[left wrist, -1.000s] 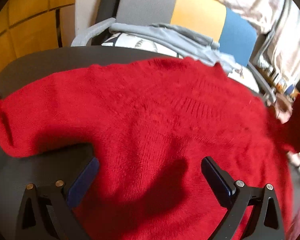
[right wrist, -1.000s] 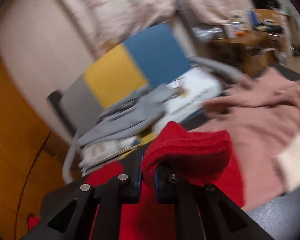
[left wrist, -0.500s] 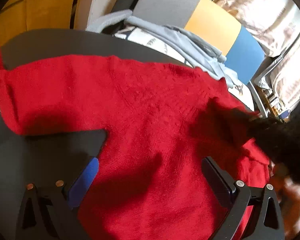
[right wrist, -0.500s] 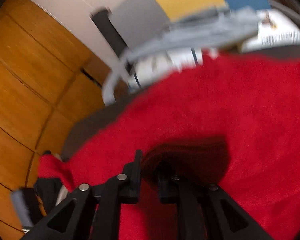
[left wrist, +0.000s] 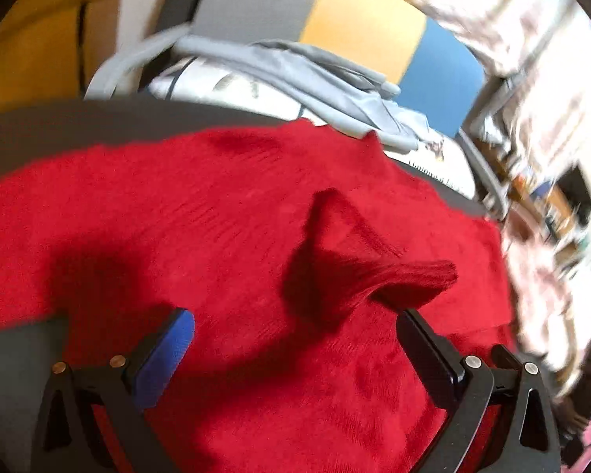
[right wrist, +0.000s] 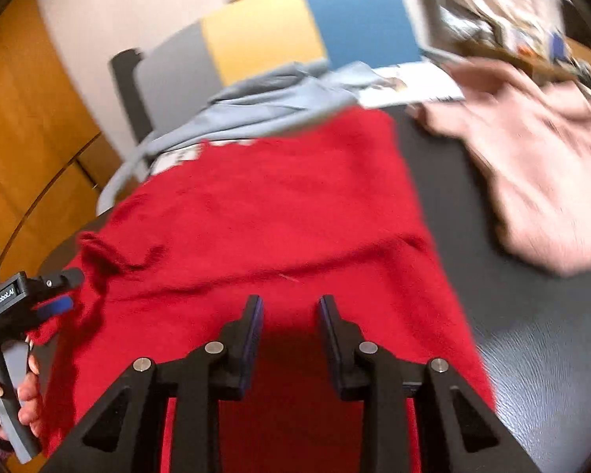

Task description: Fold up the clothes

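The red sweater (right wrist: pixel 264 216) lies spread on the dark desk (right wrist: pixel 532 335), filling most of it. One sleeve (left wrist: pixel 358 260) is folded in over the body and its cuff sticks up in a little hump.

The right gripper (right wrist: pixel 289 335) hangs just over the near part of the sweater. Its jaws have just been opening, and nothing is between them, so the sleeve is let go. The left gripper (left wrist: pixel 295 339) has its jaws wide apart with no cloth pinched in them, low above the sweater near that hump.

The step in hand looks like folding the sleeves in. To do it well, the hump should be pressed flat first, so the sleeve lies smooth and straight across the chest. Then the other sleeve needs the same. It seems to reach off past the left gripper, but the picture is blurred there, so this is not sure. Pinch it close to the cuff, lift only a little, and lay it over without dragging the body.

A pink garment (right wrist: pixel 532 165) lies on the desk to the right. Keep the red sweater off it.
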{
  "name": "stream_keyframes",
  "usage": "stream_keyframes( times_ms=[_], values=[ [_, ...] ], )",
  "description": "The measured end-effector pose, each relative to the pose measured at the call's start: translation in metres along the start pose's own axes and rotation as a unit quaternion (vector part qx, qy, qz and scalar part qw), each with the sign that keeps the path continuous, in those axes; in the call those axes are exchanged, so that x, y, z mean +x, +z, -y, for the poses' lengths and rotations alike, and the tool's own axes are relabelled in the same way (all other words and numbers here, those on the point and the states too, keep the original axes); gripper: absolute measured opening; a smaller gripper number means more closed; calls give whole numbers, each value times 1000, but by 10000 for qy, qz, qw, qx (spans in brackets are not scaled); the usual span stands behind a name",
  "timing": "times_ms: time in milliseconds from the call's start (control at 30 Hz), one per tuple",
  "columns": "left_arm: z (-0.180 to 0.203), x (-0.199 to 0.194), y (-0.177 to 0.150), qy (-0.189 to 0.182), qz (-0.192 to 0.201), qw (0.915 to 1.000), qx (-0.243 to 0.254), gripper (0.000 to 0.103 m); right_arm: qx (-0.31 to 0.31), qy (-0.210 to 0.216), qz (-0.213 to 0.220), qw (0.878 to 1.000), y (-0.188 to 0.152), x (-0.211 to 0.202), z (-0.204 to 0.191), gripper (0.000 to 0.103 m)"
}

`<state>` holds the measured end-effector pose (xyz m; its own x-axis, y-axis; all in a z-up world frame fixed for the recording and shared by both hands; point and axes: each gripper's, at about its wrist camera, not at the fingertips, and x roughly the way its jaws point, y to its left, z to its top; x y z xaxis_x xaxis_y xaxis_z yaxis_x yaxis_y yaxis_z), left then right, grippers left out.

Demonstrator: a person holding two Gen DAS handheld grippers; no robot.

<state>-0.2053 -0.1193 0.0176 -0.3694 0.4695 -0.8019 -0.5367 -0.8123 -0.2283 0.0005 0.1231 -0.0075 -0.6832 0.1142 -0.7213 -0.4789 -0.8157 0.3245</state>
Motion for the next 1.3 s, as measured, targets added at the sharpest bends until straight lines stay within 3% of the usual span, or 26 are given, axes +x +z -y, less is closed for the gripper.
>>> stream_keyframes(
  times_ms=[100,167,233,267,333,367,400,533,600,700,900,1100,1200,1300],
  values=[
    [31,13,4,534,110,9948,864,103,297,292,143,9990,-6,-2,14,27],
    [49,17,9,910,386,9839,1488,103,389,356,181,9984,-6,-1,19,26],
    [61,22,15,1206,585,9734,1856,103,385,350,200,9984,-7,-4,21,25],
    [62,23,18,1229,612,9724,1886,102,398,352,203,9984,-6,-7,23,25],
    [57,17,27,984,775,9779,1673,85,477,382,198,9979,-2,-11,28,22],
    [50,11,30,837,876,9817,1468,73,520,357,187,9978,0,-13,30,12],
    [38,5,34,718,939,9867,1119,67,565,287,167,9978,1,-15,32,10],
    [-13,5,43,317,799,9960,-229,64,185,-36,2,9998,21,-7,20,10],
    [-37,11,41,86,562,9956,-748,60,-169,-340,-241,9990,34,8,8,6],
    [-63,18,34,16,423,9910,-1267,54,-216,-704,-148,9972,51,10,8,6],
    [-96,28,3,112,364,9823,-1835,50,419,-893,1,9951,51,11,36,6],
    [-87,19,-6,171,375,9936,-1050,52,314,-947,-101,9950,44,-5,29,19],
    [-104,1,-9,125,485,9921,-1146,63,269,-860,97,9959,32,-26,13,22],
    [-138,-30,-16,289,767,9839,-1588,74,-172,-808,405,9958,30,-40,-17,22]
  ],
)
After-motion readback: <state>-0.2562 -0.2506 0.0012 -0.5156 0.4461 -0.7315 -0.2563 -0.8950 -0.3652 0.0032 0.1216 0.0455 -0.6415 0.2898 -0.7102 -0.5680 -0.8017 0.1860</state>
